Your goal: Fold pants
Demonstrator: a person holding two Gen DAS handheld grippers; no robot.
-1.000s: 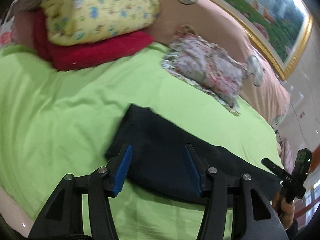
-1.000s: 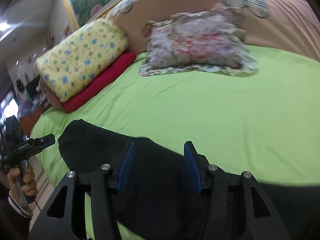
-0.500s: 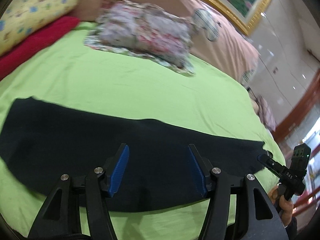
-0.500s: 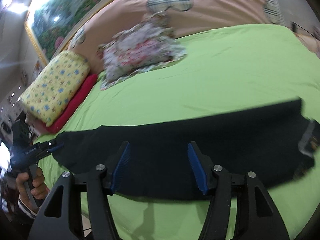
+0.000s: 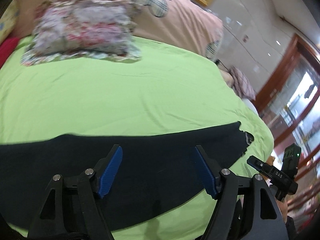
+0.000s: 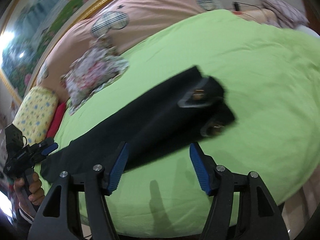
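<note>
A: What is the cloth like?

B: The pants [image 5: 140, 160] are dark, nearly black, a matte soft fabric laid out as one long flat band across the near part of the bed [image 5: 120, 92]; the bed's sheet is bright green, smooth with a few shallow creases. In the right wrist view the waist end [image 6: 202, 100] shows a grey inner band and small brass-coloured fastenings, though motion blur smears them.

A: And the fingers?

B: The left gripper [image 5: 158, 168] stands spread wide, its ribbed blue pads over the dark cloth, gripping nothing; the right gripper [image 6: 158, 166] is likewise spread wide, its left pad over the edge of the pants and its right pad over bare sheet; whether either touches the cloth I cannot tell.

A: What is hard to make out?

B: The left end of the pants runs out of the left wrist view; in the right wrist view the leg end sits just beside the other tool, held in a hand [image 6: 33, 188], partly hidden.

A: Anything else around?

B: A frilled floral pillow [image 5: 80, 32] lies well beyond the pants, blurred; a yellow patterned pillow [image 6: 36, 112] rests on a red cushion [image 6: 57, 120]; a pink quilt [image 5: 180, 18] with plaid patches lies behind; a gilt-framed picture [image 6: 40, 20] hangs above.
</note>
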